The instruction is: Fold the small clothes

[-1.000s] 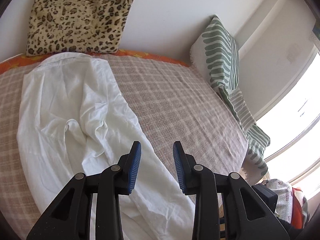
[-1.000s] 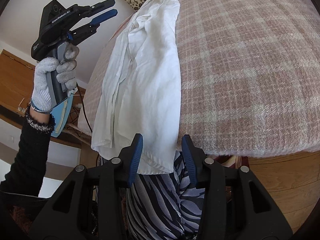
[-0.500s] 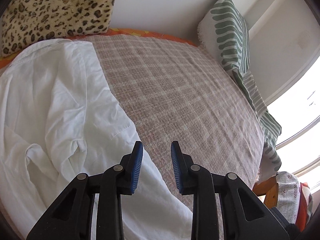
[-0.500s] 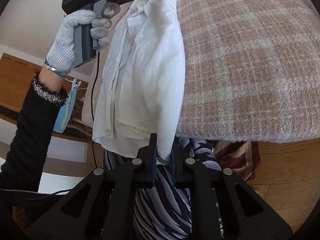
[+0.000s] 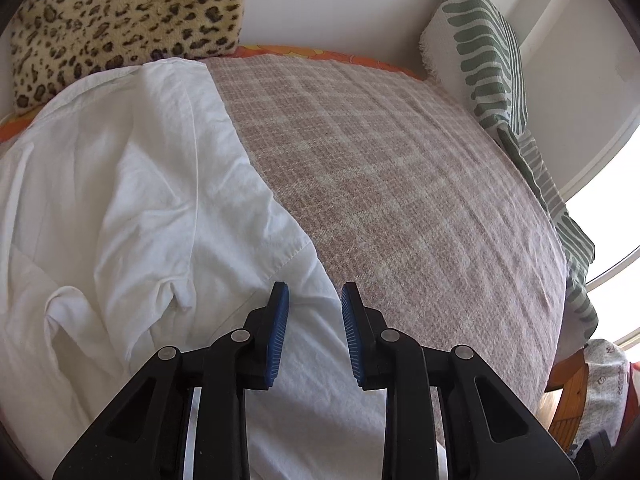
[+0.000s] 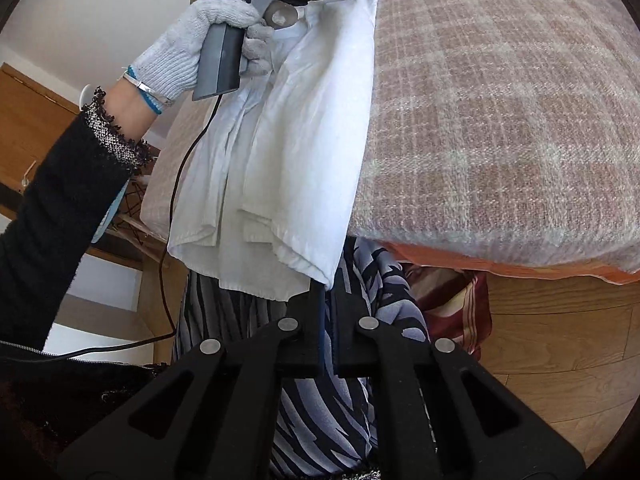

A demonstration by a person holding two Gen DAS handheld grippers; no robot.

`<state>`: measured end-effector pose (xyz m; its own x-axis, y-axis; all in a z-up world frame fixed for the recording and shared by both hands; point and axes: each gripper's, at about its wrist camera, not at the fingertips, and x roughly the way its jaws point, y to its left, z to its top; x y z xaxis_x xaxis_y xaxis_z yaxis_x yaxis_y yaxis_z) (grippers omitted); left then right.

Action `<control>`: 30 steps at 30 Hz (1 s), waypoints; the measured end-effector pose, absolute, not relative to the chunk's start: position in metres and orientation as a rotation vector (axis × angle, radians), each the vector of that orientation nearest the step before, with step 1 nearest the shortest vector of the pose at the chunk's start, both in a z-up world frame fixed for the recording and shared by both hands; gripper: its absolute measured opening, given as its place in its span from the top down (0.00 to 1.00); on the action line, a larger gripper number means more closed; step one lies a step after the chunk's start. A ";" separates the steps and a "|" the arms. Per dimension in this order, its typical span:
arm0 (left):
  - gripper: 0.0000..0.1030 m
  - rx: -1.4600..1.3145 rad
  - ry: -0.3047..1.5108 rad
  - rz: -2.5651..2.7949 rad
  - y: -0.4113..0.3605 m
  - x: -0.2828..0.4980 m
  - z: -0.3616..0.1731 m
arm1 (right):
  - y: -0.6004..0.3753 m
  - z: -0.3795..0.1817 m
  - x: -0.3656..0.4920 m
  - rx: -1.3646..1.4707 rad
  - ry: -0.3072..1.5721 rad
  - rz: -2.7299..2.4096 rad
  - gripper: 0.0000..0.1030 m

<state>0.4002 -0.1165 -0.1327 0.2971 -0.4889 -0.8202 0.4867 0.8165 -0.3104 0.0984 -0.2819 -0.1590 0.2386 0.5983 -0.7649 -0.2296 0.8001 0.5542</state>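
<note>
We see the white shirt point(image 5: 132, 200) spread over the left side of the plaid blanket point(image 5: 400, 184), its hem hanging off the bed edge at about 6 o'clock. Our left gripper point(image 5: 314, 320) hovers above the cloth, pads apart. Our right gripper point(image 6: 327, 292) is clamped, apparently pinching the shirt's lower corner point(image 6: 320, 276), though the black fingers hide the contact.

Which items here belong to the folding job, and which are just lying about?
In the job:
white shirt
left gripper
right gripper
checked bedspread, the work surface

Lying about:
leopard-print cushion
green-striped pillow
</note>
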 end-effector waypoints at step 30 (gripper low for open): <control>0.76 0.048 1.188 -0.938 -0.106 0.185 -0.136 | -0.338 -0.125 0.126 0.442 1.086 0.474 0.72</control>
